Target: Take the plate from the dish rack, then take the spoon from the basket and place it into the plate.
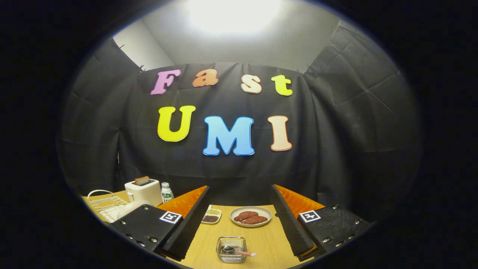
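Far left on the counter point(261, 243): wire dish rack point(108, 207) w/ a pale plate point(129, 209) leaning at its right side, partly behind my left finger. Next, white toaster point(143, 191) w/ a slice poking up, then a small bottle point(166, 192) beside it. My gripper point(239, 220) is spread wide, holding nothing. Between the fingers: small divided dish point(211, 216) of beans, then a plate of brown patties point(251, 216) to its right. Closer to me, mid-gap, clear basket point(232, 249) w/ the spoon point(239, 252) lying in it, handle pointing right.
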A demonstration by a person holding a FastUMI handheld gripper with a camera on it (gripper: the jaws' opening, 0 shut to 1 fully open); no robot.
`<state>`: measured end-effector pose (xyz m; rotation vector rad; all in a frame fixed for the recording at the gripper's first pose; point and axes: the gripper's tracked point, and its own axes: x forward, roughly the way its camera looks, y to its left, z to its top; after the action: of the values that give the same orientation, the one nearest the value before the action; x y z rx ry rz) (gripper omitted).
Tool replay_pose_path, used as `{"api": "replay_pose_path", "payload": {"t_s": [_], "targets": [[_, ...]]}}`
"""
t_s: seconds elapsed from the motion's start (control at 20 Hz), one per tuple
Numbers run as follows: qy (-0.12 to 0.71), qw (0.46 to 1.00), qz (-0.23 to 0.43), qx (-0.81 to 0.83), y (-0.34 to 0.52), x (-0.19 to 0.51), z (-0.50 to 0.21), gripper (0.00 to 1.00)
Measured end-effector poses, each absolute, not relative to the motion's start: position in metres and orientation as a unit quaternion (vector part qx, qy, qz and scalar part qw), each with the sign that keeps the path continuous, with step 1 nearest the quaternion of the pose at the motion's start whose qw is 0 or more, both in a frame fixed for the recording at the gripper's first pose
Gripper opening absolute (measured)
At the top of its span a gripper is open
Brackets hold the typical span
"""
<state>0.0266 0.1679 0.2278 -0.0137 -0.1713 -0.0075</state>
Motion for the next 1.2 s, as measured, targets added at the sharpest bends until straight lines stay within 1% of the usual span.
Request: {"api": "replay_pose_path", "payload": {"t_s": [0.35, 0.55, 0.8, 1.2], "targets": [[-0.089, 0.995, 0.035, 0.010, 0.264, 0.002, 0.255, 0.99], [-0.076, 0.995, 0.051, 0.028, 0.308, -0.003, 0.254, 0.99], [-0.019, 0.996, 0.063, 0.055, 0.351, 0.008, 0.223, 0.99], [0.082, 0.993, 0.050, 0.069, 0.394, 0.038, 0.157, 0.99]]}}
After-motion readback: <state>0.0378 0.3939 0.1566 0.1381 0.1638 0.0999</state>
